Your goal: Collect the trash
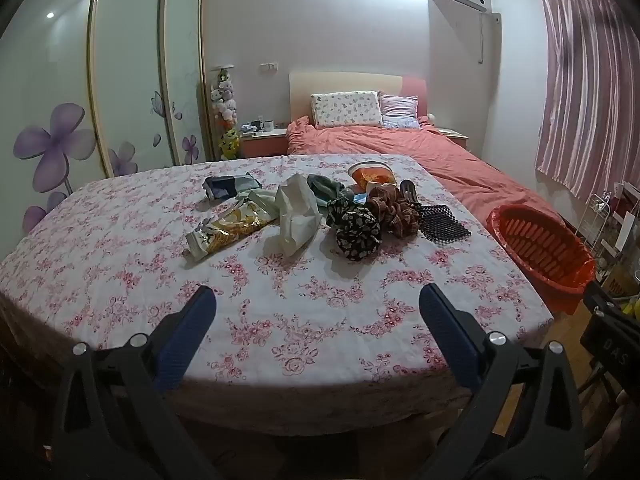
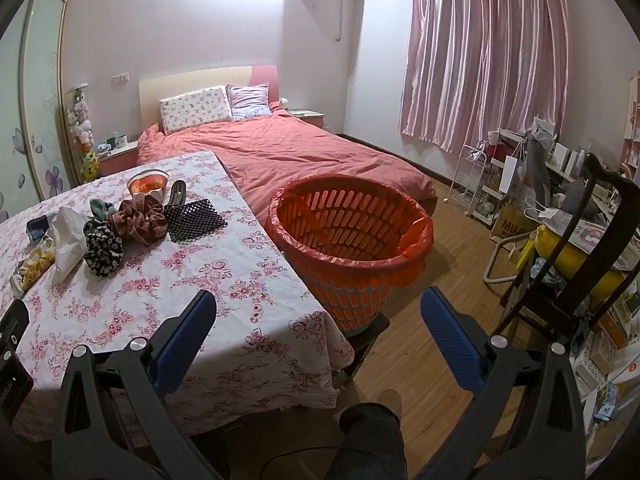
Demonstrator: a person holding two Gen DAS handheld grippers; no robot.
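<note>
On floral tablecloth (image 1: 280, 312), crumpled white wrapper (image 1: 296, 216), yellow snack bag (image 1: 236, 228), both grippers (image 1: 318, 308) (image 2: 318, 312) wide, empty

From the near edge of the table (image 1: 280, 300), my left wrist view looked down across its top toward the bed (image 1: 400, 148). My right one sat at the table's right corner, facing the basket (image 2: 352, 240). Both shared table, basket and bed.

The right gripper (image 2: 318, 320) hangs with its jaws wide and nothing between them, over the surface's (image 2: 224, 280) near right corner. Just past the surface's right edge stands an orange basket (image 2: 352, 236), while wrappers and scrunchies (image 2: 120, 232) lie toward its far left.
</note>
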